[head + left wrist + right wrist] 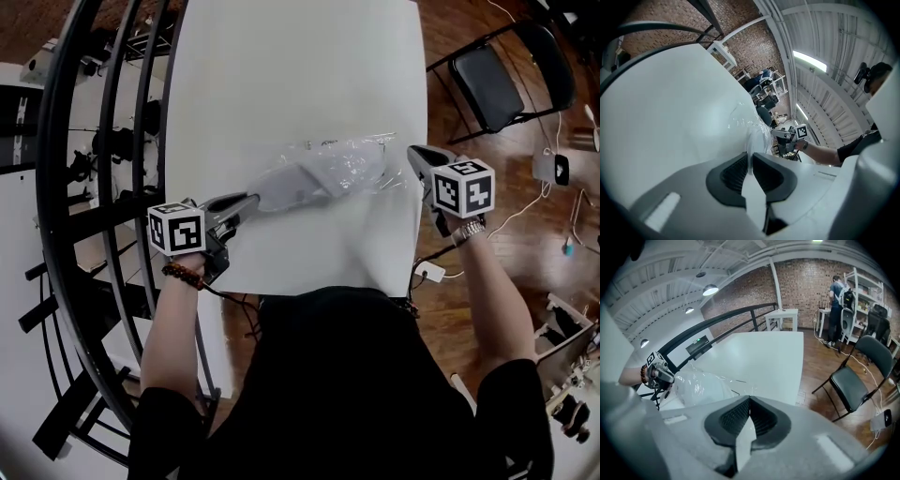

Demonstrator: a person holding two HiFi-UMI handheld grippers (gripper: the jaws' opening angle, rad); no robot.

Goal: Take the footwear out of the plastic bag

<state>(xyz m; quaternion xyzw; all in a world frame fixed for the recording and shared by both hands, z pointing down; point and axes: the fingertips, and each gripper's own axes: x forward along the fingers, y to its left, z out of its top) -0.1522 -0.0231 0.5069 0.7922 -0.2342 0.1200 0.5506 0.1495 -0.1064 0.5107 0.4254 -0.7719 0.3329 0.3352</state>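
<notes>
A clear plastic bag (345, 161) lies across the white table (291, 66), with pale footwear (292, 186) showing through its left half. My left gripper (255, 199) is at the bag's left end. In the left gripper view it (750, 160) is shut on a thin fold of the bag (757, 133). My right gripper (412, 152) is at the bag's right edge near the table's right side. Its jaws (750, 401) are shut, and I see no film between them. The bag (696, 385) lies to its left.
A black folding chair (497, 80) stands on the wood floor right of the table, with cables and small devices (551, 167) near it. A black curved railing (84, 141) runs along the left. A person (836, 291) stands at shelves far back.
</notes>
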